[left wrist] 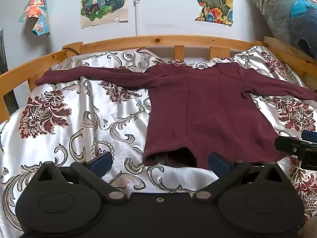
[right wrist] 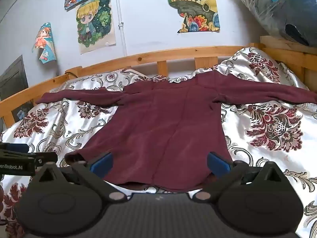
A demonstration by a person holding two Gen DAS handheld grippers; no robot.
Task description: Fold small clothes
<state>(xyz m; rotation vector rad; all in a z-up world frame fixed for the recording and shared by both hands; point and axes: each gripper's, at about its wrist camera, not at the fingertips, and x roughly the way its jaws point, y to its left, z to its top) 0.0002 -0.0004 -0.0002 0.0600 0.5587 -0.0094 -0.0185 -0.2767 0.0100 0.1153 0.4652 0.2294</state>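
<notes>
A maroon long-sleeved top (left wrist: 202, 109) lies flat on the bed, both sleeves spread out sideways, hem toward me; it also shows in the right wrist view (right wrist: 164, 123). My left gripper (left wrist: 159, 161) is open and empty, just before the hem's left corner, above the bedspread. My right gripper (right wrist: 159, 161) is open and empty, its blue pads (right wrist: 102, 162) over the hem's middle. The right gripper shows at the right edge of the left wrist view (left wrist: 297, 146), and the left gripper at the left edge of the right wrist view (right wrist: 19, 158).
A white satin bedspread (left wrist: 79, 119) with maroon floral pattern covers the bed. A wooden rail (left wrist: 158, 39) runs along the far side against a wall with posters. A plastic-wrapped bundle (left wrist: 287, 11) sits at the upper right.
</notes>
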